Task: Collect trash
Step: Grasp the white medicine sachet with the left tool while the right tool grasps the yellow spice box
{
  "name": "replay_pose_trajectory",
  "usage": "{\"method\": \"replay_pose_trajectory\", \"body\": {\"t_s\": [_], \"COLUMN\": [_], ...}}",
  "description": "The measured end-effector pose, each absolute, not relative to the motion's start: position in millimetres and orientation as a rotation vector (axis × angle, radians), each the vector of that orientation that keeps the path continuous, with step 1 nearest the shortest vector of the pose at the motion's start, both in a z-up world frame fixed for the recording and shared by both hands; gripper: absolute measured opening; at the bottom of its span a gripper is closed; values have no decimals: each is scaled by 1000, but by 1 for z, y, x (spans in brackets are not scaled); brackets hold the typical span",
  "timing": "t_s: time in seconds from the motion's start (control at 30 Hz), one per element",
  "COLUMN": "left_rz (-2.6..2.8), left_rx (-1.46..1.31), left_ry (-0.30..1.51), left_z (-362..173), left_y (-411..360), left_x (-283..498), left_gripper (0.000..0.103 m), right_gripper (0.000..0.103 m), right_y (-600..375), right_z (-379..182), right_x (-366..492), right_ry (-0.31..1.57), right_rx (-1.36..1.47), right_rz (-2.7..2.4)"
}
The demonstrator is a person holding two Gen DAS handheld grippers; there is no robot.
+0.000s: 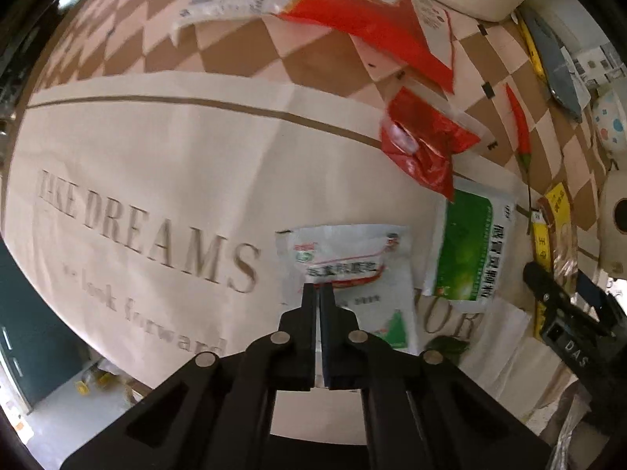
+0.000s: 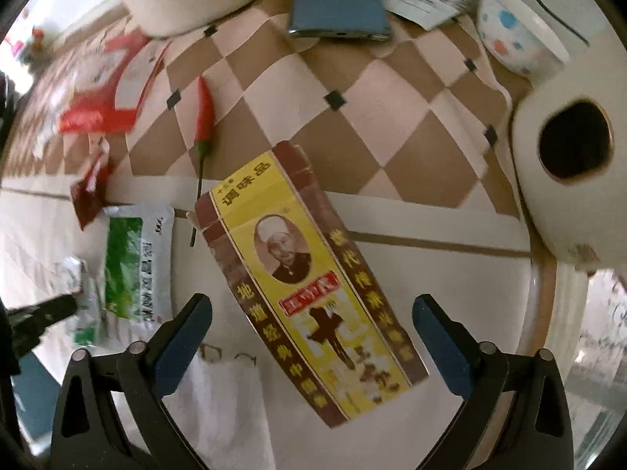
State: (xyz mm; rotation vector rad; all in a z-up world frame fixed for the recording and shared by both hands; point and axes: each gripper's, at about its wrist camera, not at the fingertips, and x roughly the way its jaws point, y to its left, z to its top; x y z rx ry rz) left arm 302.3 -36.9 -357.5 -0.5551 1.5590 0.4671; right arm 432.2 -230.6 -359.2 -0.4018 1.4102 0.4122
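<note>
On the worktop (image 1: 156,149), spread with a cream cloth printed "DREAMS", the left gripper (image 1: 318,288) is clenched on the near edge of a white sachet (image 1: 345,258) that lies flat. Just right of it lies a green sachet (image 1: 466,243), and a crumpled red wrapper (image 1: 427,145) sits beyond that, its lower tip touching the green one. Farther back lie a large red-and-white bag (image 1: 352,4) and a red chili (image 1: 519,117). Over at the right side, the right gripper (image 2: 311,321) is released, its blue-padded fingers (image 2: 443,344) spread either side of a flattened yellow box (image 2: 309,274), which lies slantwise between them. A paper roll (image 2: 568,180), a spotted bowl (image 2: 517,35) and a phone (image 2: 337,4) lie beyond.
</note>
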Motion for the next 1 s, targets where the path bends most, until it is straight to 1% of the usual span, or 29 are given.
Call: {"method": "replay_pose_trajectory", "body": {"t_s": [0.03, 0.07, 0.1, 0.17, 0.23, 0.33, 0.37, 0.4, 0.43, 0.47, 0.5, 0.53, 0.6, 0.63, 0.77, 0.83, 0.87, 0.9, 1.0], "left_rz": [478, 484, 487, 494, 465, 444, 439, 440, 431, 423, 408, 380, 356, 355, 299, 280, 285, 302, 380], "left_rx": [-558, -565, -572, -597, -624, -674, -687, -692, -696, -701, -710, -741, -783, -800, -839, -817, -799, -780, -687], "left_ry": [1552, 1544, 1536, 1511, 1498, 1543, 1561, 1525, 1514, 1514, 1513, 1501, 1490, 1497, 1487, 1522, 1524, 1534, 1580], "left_z": [-355, -353, -351, -344, -343, -360, -369, -367, -367, -367, -368, -367, -367, -366, -364, -370, -370, -371, -372], "left_y": [-32, -27, -23, -14, -8, -2, -1, 1, 2, 3, 3, 3, -1, -12, -34, -43, -48, -57, -73], "left_x": [300, 299, 296, 291, 291, 287, 284, 282, 282, 284, 282, 281, 285, 279, 285, 297, 303, 307, 326], "left_gripper": [0, 0, 0, 0, 0, 3, 4, 9, 8, 11, 19, 24, 46, 49, 50, 57, 69, 72, 72], "right_gripper": [86, 83, 77, 71, 71, 71, 71, 71, 71, 71, 71, 71, 70, 70, 70, 70, 70, 70, 70], "right_y": [-228, -226, -222, -220, -221, -228, -232, -237, -249, -252, -253, -257, -264, -263, -278, -279, -280, -283, -288], "right_z": [-361, -361, -361, -358, -355, -346, -344, -342, -339, -336, -333, -331, -329, -330, -328, -329, -329, -330, -338], "right_x": [432, 431, 431, 430, 429, 427, 428, 428, 429, 429, 430, 431, 434, 438, 445, 441, 440, 439, 437], "right_ry": [1407, 1394, 1383, 1371, 1376, 1382, 1389, 1399, 1403, 1404, 1402, 1402, 1407, 1412, 1406, 1402, 1402, 1404, 1422], "right_rx": [-408, -412, -412, -401, -375, -327, -306, -280, -262, -246, -238, -232, -205, -193, -166, -155, -152, -149, -146], "right_rz": [414, 418, 423, 441, 451, 449, 445, 440, 434, 426, 416, 409, 392, 387, 369, 363, 360, 356, 353]}}
